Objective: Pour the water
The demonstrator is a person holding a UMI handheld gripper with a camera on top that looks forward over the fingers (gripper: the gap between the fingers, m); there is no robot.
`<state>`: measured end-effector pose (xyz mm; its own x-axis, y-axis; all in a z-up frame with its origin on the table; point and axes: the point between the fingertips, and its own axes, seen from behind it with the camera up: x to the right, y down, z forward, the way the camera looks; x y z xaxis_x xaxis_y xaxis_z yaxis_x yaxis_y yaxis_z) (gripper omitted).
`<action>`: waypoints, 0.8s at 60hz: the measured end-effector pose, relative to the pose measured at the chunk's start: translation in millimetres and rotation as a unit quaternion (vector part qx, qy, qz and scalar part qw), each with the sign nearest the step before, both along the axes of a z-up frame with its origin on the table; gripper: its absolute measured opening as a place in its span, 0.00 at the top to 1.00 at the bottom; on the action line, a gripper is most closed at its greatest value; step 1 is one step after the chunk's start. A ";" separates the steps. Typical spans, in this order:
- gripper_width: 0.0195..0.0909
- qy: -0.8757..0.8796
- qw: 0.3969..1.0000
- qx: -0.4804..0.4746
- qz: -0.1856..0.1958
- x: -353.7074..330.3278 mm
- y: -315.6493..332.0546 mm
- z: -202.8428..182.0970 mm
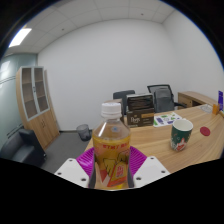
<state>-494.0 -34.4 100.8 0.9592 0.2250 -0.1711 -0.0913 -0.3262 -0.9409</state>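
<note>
Tool [112, 170] first: seen from its own camera, its two fingers pinch a plastic drink bottle [112, 140] from both sides, the purple pads [90, 160] pressed against the yellow label. That bottle stands upright between the fingers, its white cap [111, 108] on top, and appears lifted clear of the surface [160, 140], which stretches away to the right.

On that wooden surface, just right of the bottle and a little farther off, stands a paper cup [181, 134] with a green pattern, its mouth open upward. Farther back are a dark box [141, 108] and two office chairs [160, 96]; a cabinet [38, 100] stands against the far left wall.

Judging from this, the carry step is in hand: the bottle is gripped but not yet over the cup, and no tilt has begun. Next, the bottle needs moving right until its neck is above the cup's mouth, then tipping slowly. With the cap apparently on, no water could leave until it comes off.
</note>
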 end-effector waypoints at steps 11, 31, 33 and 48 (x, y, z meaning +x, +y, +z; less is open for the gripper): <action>0.65 0.248 0.966 -0.027 -0.063 49.7 69.2 69.3; 0.66 0.710 0.670 -0.166 -0.143 107.4 127.2 49.2; 0.65 0.740 0.634 -0.172 -0.143 108.8 127.5 52.5; 0.66 0.837 0.495 -0.188 -0.137 117.6 131.3 74.0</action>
<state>-376.4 96.8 174.8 -0.6121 -0.2244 -0.7583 -0.7296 -0.2098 0.6510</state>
